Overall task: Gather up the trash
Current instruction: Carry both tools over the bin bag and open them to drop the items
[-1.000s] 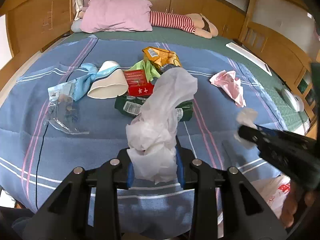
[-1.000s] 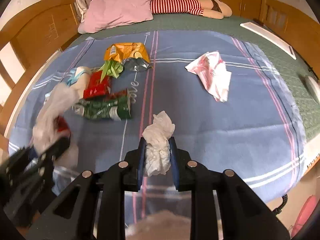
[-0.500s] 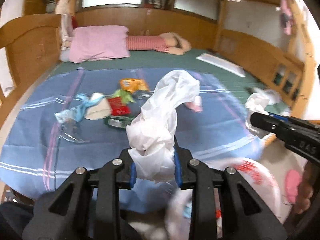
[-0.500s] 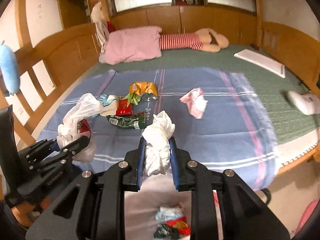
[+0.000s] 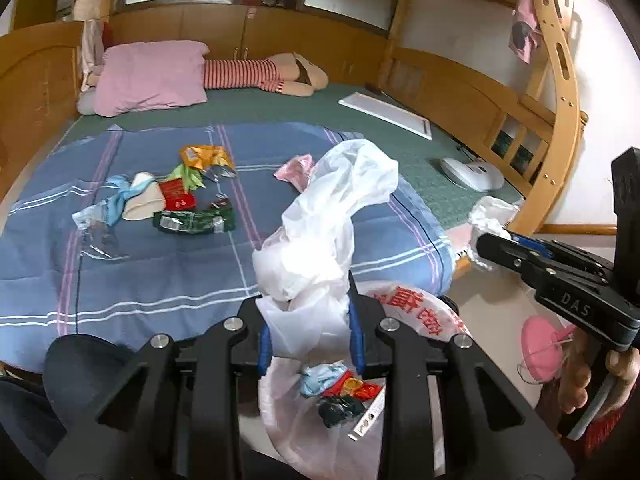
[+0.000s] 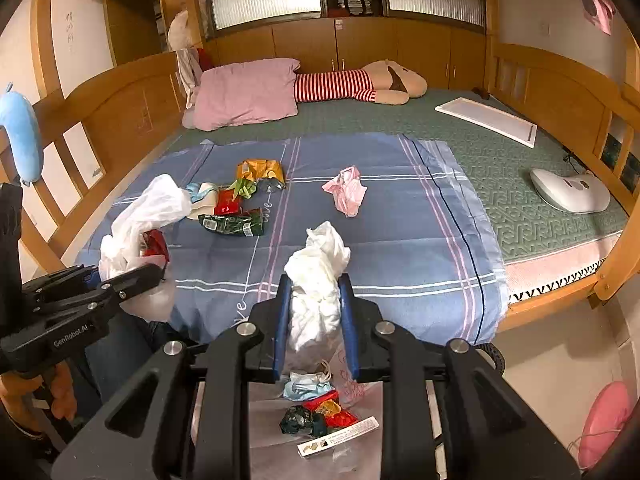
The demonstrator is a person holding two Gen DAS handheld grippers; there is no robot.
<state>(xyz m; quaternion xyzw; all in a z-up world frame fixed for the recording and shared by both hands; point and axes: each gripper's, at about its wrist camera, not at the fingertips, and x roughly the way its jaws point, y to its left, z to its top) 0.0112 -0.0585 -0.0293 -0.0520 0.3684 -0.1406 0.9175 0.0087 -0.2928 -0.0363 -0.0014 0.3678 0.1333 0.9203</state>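
Note:
My left gripper [image 5: 310, 336] is shut on a crumpled white plastic bag [image 5: 332, 224] and holds it off the bed's foot edge, above an open trash bag [image 5: 404, 308] with red print that holds several wrappers [image 5: 340, 394]. My right gripper [image 6: 314, 330] is shut on a wad of white tissue [image 6: 318, 268], also above the trash bag's contents [image 6: 316, 404]. More trash lies on the blue sheet: a green wrapper [image 6: 234, 224], a red packet [image 6: 228, 202], an orange bag [image 6: 258, 170], a paper cup [image 5: 142, 200] and a pink bag [image 6: 348, 192].
The wooden bed frame [image 6: 560, 96] surrounds the mattress. A pink pillow [image 6: 246, 94] and a striped plush toy [image 6: 360, 84] lie at the head. A white device [image 6: 570, 190] and a white board [image 6: 486, 118] lie at the right. A pink object [image 6: 604, 420] sits on the floor.
Both grippers have pulled back from the bed with their loads and now hang past its foot edge over the open trash bag, which has come into view below them.

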